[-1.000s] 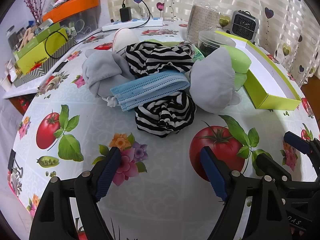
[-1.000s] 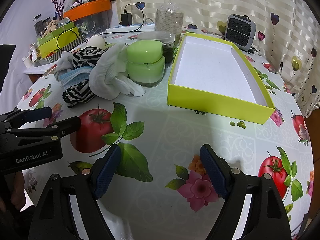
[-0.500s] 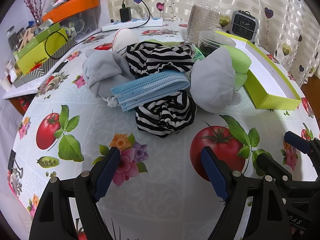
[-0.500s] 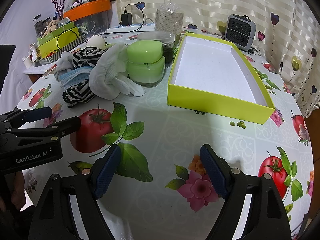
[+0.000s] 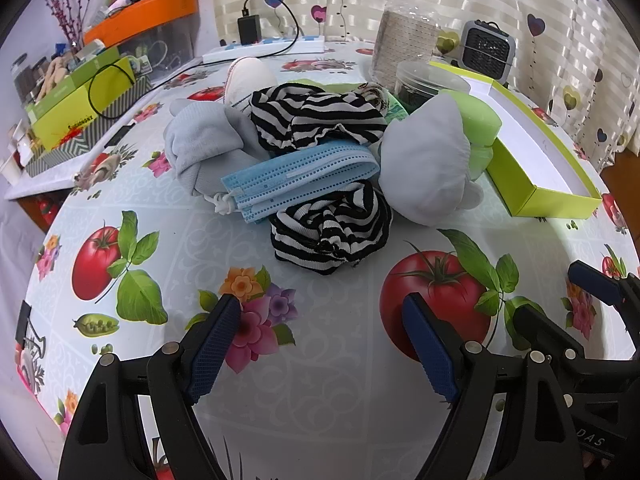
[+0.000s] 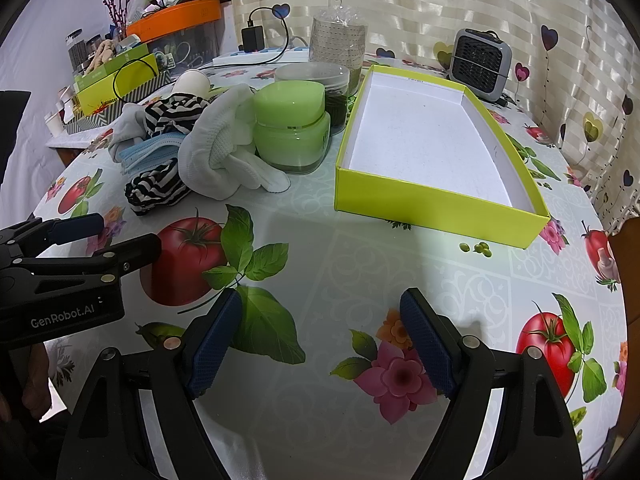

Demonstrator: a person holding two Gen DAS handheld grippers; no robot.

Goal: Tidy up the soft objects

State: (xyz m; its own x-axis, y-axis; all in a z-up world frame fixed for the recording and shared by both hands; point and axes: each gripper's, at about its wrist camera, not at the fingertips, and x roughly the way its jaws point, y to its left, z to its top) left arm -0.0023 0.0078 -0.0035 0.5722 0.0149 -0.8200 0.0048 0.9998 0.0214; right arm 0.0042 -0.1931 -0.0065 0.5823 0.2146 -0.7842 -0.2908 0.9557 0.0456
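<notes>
A heap of soft things lies mid-table: a striped black-and-white cloth [image 5: 330, 232] nearest, a blue face mask [image 5: 296, 178] across it, a second striped cloth [image 5: 316, 120] behind, a grey sock [image 5: 204, 144] left, a white glove [image 5: 426, 160] right. My left gripper [image 5: 324, 340] hovers open over the tablecloth just short of the near striped cloth, holding nothing. My right gripper [image 6: 318, 340] is open too, empty, facing the yellow-green box [image 6: 436, 200], whose white inside holds nothing. The glove [image 6: 220, 152] leans against a green jar [image 6: 292, 132].
A clear container [image 6: 320, 80], a stack of cups [image 6: 338, 44] and a small grey heater [image 6: 480, 62] stand behind the box. A power strip with charger [image 5: 256, 46] and cluttered boxes [image 5: 84, 96] line the far left. The left gripper's body [image 6: 76, 276] shows at left.
</notes>
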